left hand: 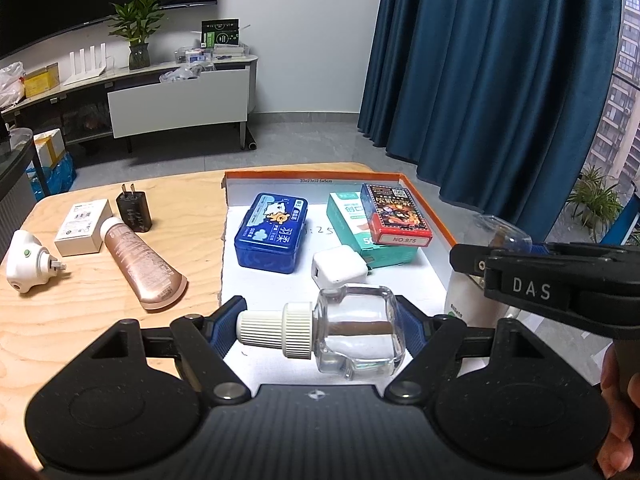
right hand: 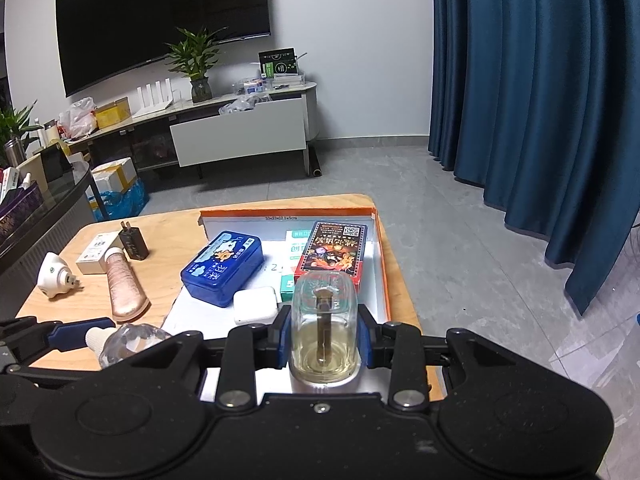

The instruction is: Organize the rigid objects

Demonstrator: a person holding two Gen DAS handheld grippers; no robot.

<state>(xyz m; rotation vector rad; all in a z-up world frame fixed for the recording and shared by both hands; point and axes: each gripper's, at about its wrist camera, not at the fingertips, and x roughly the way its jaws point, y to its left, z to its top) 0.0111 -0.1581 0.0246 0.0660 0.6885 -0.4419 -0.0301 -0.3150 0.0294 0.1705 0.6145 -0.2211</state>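
Clear bottle [left hand: 356,332] sideways in left gripper [left hand: 320,330], above tray [left hand: 436,216].

Wall: dark TV [right hand: 160,20] mounted.
Sideboard [right hand: 240,128]: potted plant [right hand: 196,64], white router [right hand: 154,98], yellow box [right hand: 112,112].
Window side: blue curtain [right hand: 540,100] drawn.

Right gripper [right hand: 325,334]: clamped on a clear bottle [right hand: 324,328] holding yellowish liquid.
Tray [right hand: 382,264]: orange-rimmed, held blue tin [right hand: 222,274], white charger [right hand: 255,305], card box [right hand: 332,256].
Table [right hand: 96,300]: pink tube [right hand: 124,286], black plug [right hand: 133,243].
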